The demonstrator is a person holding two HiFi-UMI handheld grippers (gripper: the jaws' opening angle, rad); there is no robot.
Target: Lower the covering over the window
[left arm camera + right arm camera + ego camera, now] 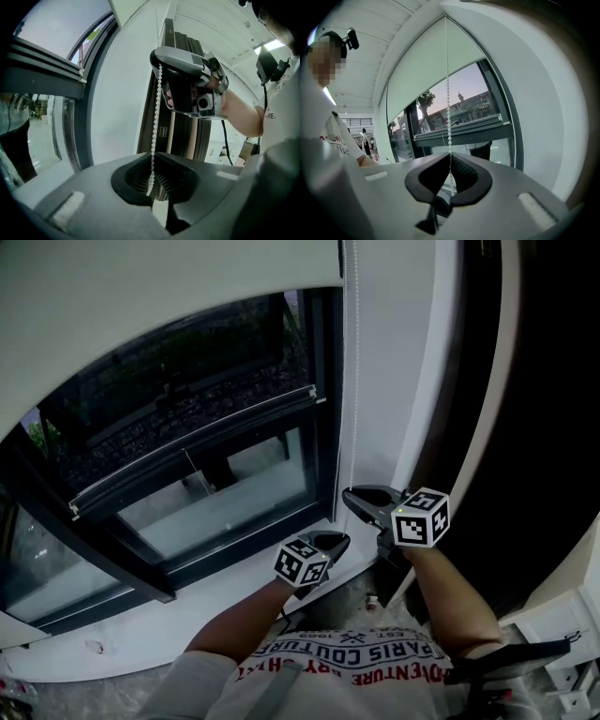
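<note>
Nearest to the camera is the person's white T-shirt with red lettering [347,667], and from it both bare forearms reach forward to the window corner. The left gripper [339,540] [152,155] is the lower one. Its dark grey jaws are pressed together on the thin white beaded pull chain [352,381] [153,117] [448,108], which comes down into them from above. Just above it on the same strand is the right gripper [349,495] [157,56] [449,157], and its jaws are also closed tight on the chain – so both tongs grip one strand, one over the other. Behind them lies the white window sill [216,601], then the dark-framed glass window [187,442]. The chain runs straight up beside the frame, at the right edge of the window. The pale fabric roller blind [141,296] [426,70] covers only the upper part of the window – below its edge the glass is bare, with a tree and buildings outside.
</note>
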